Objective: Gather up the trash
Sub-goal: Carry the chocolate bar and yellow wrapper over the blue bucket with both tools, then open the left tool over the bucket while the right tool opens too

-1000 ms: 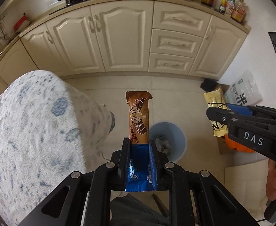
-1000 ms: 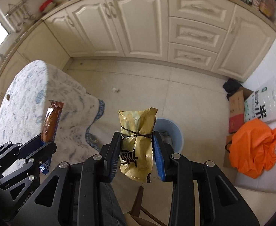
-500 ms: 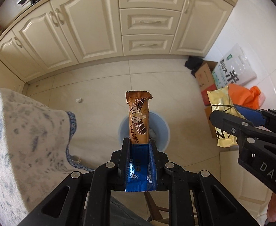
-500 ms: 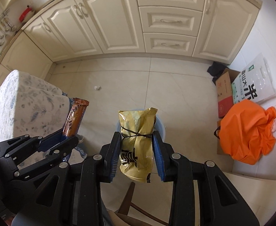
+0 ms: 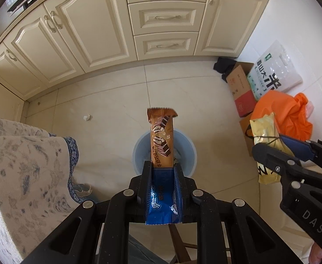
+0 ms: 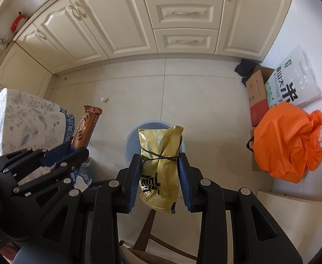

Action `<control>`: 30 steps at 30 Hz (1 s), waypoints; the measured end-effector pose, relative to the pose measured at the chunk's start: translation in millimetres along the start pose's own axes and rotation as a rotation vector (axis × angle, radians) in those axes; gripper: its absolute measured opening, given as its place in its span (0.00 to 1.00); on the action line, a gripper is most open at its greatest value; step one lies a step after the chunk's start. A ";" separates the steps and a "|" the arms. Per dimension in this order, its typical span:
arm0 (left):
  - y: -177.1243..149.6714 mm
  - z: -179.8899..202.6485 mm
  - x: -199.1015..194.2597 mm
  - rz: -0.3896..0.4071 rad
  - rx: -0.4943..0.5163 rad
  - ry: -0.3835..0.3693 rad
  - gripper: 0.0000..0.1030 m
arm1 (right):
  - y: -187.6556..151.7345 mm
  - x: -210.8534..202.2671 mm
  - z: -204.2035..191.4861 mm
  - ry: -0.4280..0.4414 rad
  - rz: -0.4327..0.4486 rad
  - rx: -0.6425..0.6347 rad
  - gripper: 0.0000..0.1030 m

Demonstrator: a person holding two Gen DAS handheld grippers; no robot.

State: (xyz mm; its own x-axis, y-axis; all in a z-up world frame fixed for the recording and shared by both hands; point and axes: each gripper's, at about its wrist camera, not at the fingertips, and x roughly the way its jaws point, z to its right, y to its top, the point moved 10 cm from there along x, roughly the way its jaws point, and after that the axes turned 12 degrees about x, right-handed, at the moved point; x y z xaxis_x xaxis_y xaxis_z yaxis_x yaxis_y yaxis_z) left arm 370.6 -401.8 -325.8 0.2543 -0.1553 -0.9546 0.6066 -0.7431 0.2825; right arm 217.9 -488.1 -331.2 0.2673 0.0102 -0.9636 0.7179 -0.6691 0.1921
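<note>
Left wrist view: a brown chocolate-bar wrapper (image 5: 162,138) is being pinched by the fully closed left tool (image 5: 162,171), its long axis running straight out along the fingers and lying over the blue bin (image 5: 139,151) on the floor. A gold snack bag (image 6: 160,167) is being clamped at its tied waist by the narrowly parted right tool (image 6: 160,173), likewise lengthwise, with the bin's rim (image 6: 134,132) showing beyond it. Both tools are being pointed steeply down; the bin is judged to lie almost directly beneath each, so neither hand is clearly nearer.
</note>
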 end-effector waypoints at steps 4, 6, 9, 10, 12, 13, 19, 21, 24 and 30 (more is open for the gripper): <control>-0.7 -4.7 -2.5 0.015 -0.004 0.035 0.19 | -1.3 5.9 -1.8 -0.002 -0.013 0.002 0.32; -2.1 -6.2 -3.3 0.019 0.004 0.050 0.26 | -2.4 8.2 -3.9 -0.002 -0.019 0.000 0.32; -5.1 -8.5 -2.4 0.027 -0.011 0.046 0.59 | -3.2 12.3 -5.5 -0.003 -0.028 -0.002 0.32; -6.5 -10.8 -2.1 0.034 -0.019 0.045 0.60 | -3.4 14.1 -6.7 -0.004 -0.031 -0.002 0.32; -11.8 -14.8 0.3 0.020 -0.025 0.052 0.60 | -3.4 17.8 -8.2 -0.006 -0.039 0.000 0.32; -13.9 -16.8 1.8 0.014 -0.028 0.053 0.60 | -3.7 20.1 -9.5 -0.008 -0.043 -0.001 0.32; -27.4 -33.1 7.4 -0.022 -0.052 0.059 0.60 | -8.9 31.1 -24.4 0.003 -0.070 -0.020 0.32; -34.0 -39.0 8.9 -0.038 -0.053 0.068 0.60 | -10.4 35.3 -31.5 0.003 -0.078 -0.031 0.32; -39.5 -52.6 5.2 -0.049 -0.056 0.085 0.60 | -11.5 40.1 -42.6 0.005 -0.087 -0.047 0.32; -45.3 -71.1 -5.8 -0.048 -0.094 0.083 0.60 | -9.3 41.1 -69.8 0.023 -0.091 -0.077 0.32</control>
State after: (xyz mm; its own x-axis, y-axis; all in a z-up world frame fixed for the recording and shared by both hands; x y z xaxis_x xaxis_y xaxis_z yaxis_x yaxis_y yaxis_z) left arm 395.2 -320.9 -326.3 0.2824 -0.0637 -0.9572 0.6864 -0.6836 0.2480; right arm 267.1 -429.5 -359.6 0.2130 0.0864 -0.9732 0.7869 -0.6056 0.1184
